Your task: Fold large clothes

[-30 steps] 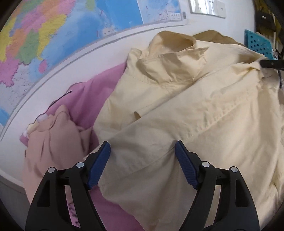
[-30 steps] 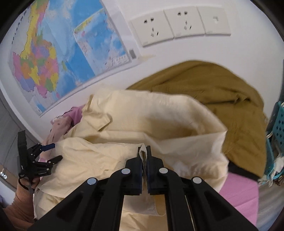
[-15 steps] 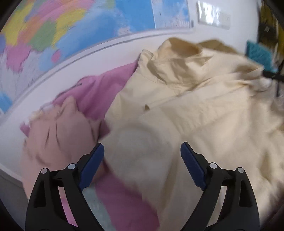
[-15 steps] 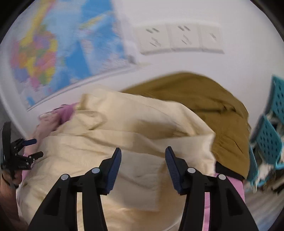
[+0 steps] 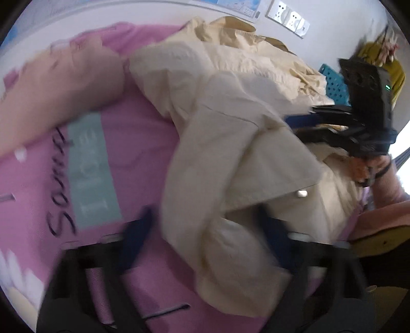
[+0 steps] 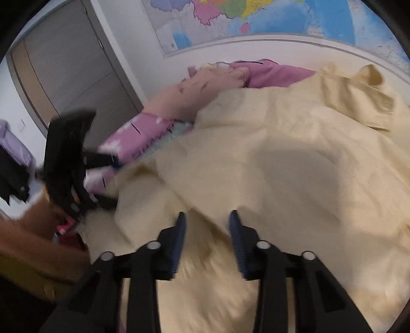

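Observation:
A large cream shirt [image 5: 230, 143] lies rumpled on a pink printed sheet [image 5: 133, 143]. My left gripper [image 5: 205, 230] is low at the shirt's near edge, blurred. Its jaws are closing, with a bulge of cream cloth between the fingers, and the pads do not visibly press it. My right gripper [image 6: 207, 230] hovers over the shirt [image 6: 282, 166] with its jaws closing too, a fold of cloth just below the gap, not pinched. Each gripper shows in the other's view: the right gripper [image 5: 305, 123] held by a hand, the left gripper [image 6: 112, 179] at the shirt's left edge.
A peach garment [image 5: 59, 84] lies on the sheet beside the shirt. A wall map [image 6: 256, 23] and sockets [image 5: 287, 15] are behind. A blue perforated basket [image 5: 333, 84] and an olive garment [image 5: 394, 76] sit at the right. A grey door [image 6: 77, 76] stands at the left.
The right gripper, shut on a shirt fold a second ago, has let go and opened. Both grippers have swung across and down toward the shirt's near side, rolling as they went.

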Tool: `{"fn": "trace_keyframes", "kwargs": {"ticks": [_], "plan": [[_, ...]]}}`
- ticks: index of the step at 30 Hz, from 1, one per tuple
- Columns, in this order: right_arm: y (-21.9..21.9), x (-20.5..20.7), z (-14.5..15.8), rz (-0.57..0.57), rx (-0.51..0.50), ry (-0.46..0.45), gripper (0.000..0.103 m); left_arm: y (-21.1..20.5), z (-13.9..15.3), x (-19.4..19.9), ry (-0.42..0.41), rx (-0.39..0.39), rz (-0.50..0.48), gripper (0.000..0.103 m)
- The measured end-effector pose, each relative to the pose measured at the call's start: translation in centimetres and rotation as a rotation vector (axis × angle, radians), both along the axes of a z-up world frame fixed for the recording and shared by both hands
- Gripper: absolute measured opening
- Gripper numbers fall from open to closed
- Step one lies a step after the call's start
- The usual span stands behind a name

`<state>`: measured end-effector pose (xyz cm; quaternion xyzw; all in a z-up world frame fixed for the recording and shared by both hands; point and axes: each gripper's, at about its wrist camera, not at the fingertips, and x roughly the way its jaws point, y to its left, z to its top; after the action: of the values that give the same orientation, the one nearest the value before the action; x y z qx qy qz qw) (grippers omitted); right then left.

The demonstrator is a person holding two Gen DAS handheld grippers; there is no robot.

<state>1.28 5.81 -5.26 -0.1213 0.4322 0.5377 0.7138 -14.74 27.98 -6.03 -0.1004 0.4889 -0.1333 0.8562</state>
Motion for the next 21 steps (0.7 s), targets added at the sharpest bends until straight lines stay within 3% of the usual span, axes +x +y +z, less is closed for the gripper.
{"fn": "trace_keyframes", "kwargs": {"ticks": [2,6,9,11,12,14,16,19,20,21], "plan": [[2.0,0.0,-0.7,-0.018,-0.019,-0.020,0.033,0.3,0.7,-0.9,-0.008,0.002,0.033,0.011],[5.2,-2.9,-2.5,0.061,-0.149,-0.157,0.030,1.1,4.7,-4.0,-0.099,-0.047,0.057,0.010],[5.2,-3.2,-2.6,0.047,-0.166,-0.168,0.030,0.0,6.3,-6.0,-0.129,-0.009,0.021,0.011],[5.0,-3.0,-2.3,0.025,-0.140,-0.143,0.032,0.1,5.7,-6.2,-0.097,0.029,0.026,0.019],[5.0,-3.0,-2.1,0.030,-0.105,-0.124,0.032,0.7,5.1,-6.2,-0.075,0.011,0.035,0.024],[6.0,-3.2,-3.0,0.040,-0.122,-0.116,0.033,1.7,4.1,-6.0,-0.073,-0.025,0.054,0.045],[7.3,-3.4,-3.8,0.053,-0.152,-0.142,0.032,2.0,3.6,-5.7,-0.069,-0.016,0.072,0.059],[7.7,-3.3,-3.3,0.040,-0.145,-0.109,0.032,1.4,3.9,-4.8,-0.081,0.020,0.068,0.064],[6.7,-3.2,-2.6,0.029,-0.124,-0.089,0.039,1.1,4.1,-4.6,-0.091,0.034,0.064,0.074],[5.3,-3.2,-1.7,0.019,-0.092,-0.072,0.055,0.8,4.4,-4.3,-0.106,0.056,0.057,0.079]]}}
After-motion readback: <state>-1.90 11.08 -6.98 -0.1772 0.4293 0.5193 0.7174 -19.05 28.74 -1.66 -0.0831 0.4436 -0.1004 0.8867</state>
